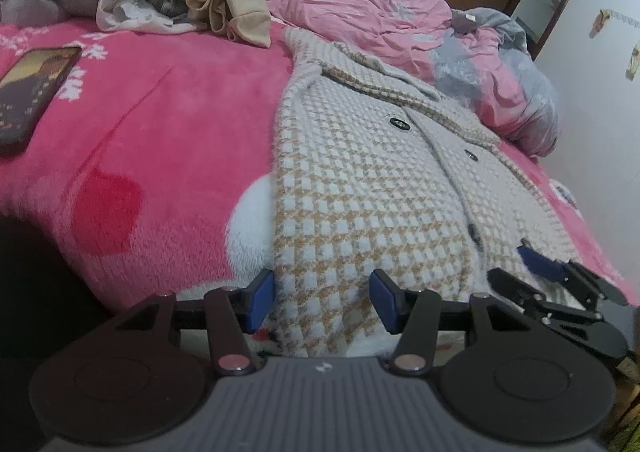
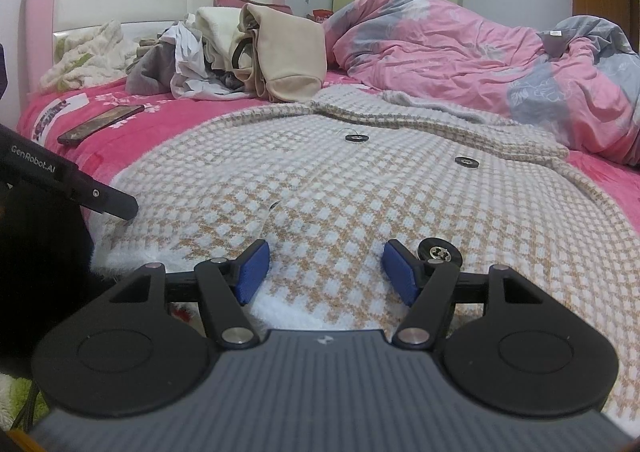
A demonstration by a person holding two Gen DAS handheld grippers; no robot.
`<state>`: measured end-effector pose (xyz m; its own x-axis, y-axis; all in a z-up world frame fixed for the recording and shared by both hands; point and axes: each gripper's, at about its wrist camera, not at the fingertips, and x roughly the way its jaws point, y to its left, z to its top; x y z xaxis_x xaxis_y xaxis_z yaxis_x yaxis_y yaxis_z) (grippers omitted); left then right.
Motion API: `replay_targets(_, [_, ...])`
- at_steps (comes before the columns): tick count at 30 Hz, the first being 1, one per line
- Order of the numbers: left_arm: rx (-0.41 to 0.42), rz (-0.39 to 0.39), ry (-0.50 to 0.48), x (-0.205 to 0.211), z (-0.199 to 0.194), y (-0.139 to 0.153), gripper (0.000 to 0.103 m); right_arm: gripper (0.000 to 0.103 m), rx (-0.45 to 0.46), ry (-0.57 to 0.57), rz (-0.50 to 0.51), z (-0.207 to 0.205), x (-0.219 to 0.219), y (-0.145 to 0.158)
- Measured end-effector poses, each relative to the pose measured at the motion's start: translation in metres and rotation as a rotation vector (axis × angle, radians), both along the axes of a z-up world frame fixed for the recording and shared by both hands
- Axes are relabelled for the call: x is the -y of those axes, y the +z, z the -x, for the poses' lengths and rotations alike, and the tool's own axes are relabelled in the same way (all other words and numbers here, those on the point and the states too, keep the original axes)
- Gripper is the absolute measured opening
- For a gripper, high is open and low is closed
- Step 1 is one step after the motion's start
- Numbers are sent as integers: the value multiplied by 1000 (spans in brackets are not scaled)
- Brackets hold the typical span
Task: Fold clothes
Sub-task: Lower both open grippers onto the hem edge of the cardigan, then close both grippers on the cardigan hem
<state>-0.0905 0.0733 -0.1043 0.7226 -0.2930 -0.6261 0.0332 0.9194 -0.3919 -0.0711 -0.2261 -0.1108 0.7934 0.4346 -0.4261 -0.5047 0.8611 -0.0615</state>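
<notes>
Two tools, left tool (image 1: 322,302) and right tool (image 2: 326,272), both wide, over checked cardigan (image 2: 340,188) hem.

"GenRobot.AI" in white, on black left claw body (image 2: 36,168)

The black smartphone with a lit screen (image 1: 34,92) was cut off by the left-wrist view's nine o'clock edge. The checked cream-and-tan knitted cardigan's (image 2: 360,196) hem ran out of sight beneath both devices, toward six o'clock. In the heap of crumpled beige, white and grey clothes (image 2: 224,52), single garments could not be told apart.
</notes>
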Motion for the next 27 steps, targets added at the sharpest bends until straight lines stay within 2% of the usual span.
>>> replay_targets(6, [-19, 78, -27, -7, 3, -6, 53, 65, 0, 0, 2, -1, 0, 0])
replay_targets(14, [-100, 138, -74, -5, 3, -27, 52, 65, 1, 0, 4, 0, 0, 0])
replay_targets(22, [-77, 190, -81, -12, 11, -27, 28, 66, 26, -1, 45, 5, -7, 11])
replay_targets(24, [-71, 222, -79, -17, 14, -27, 20, 66, 66, 26, 36, 14, -8, 17])
replay_targets(27, [-58, 276, -78, -24, 17, -24, 17, 69, 117, 114, 31, 30, -19, 24])
